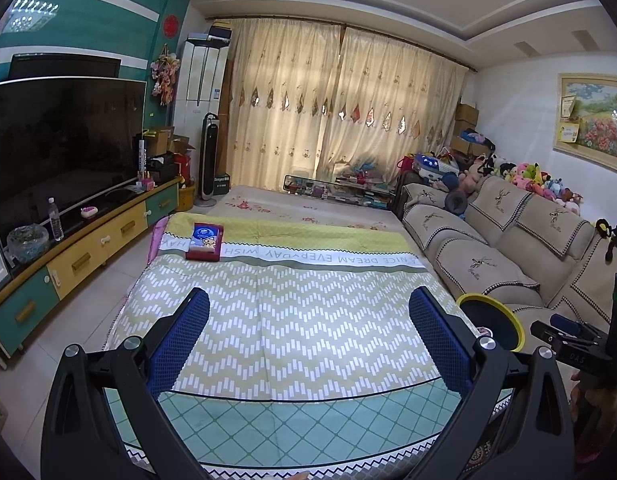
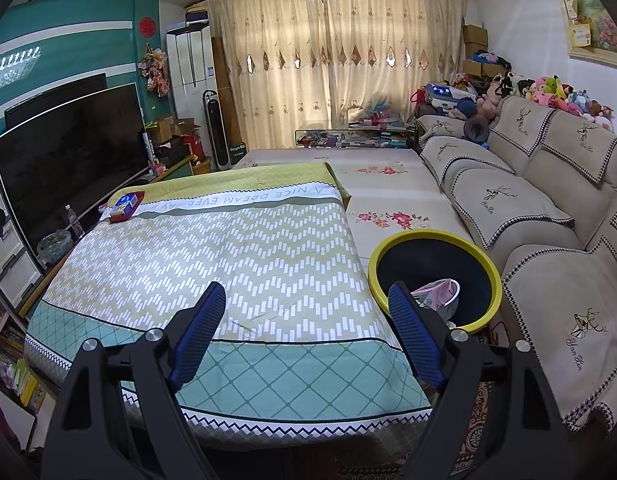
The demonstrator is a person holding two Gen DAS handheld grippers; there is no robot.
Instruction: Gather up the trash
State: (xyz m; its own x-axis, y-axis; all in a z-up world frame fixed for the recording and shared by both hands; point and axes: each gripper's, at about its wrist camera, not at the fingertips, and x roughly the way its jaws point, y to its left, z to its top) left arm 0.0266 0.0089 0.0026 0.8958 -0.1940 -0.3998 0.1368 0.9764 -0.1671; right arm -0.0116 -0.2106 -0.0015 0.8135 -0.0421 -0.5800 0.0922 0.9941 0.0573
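Note:
A dark bin with a yellow rim (image 2: 435, 276) stands between the covered table and the sofa; pink and white trash (image 2: 436, 298) lies inside it. The bin also shows in the left wrist view (image 1: 493, 322). A red and blue tissue pack (image 1: 205, 241) lies on the far left part of the patterned cloth, also seen in the right wrist view (image 2: 124, 205). My left gripper (image 1: 308, 308) is open and empty above the cloth. My right gripper (image 2: 306, 300) is open and empty, its right finger beside the bin's rim.
The patterned cloth (image 1: 292, 312) covers a long table. A beige sofa (image 2: 548, 208) with plush toys runs along the right. A TV (image 1: 64, 144) on a yellow and green cabinet (image 1: 84, 256) stands at the left, with a water bottle (image 1: 55, 219). The right gripper's body (image 1: 580, 344) shows at the right edge.

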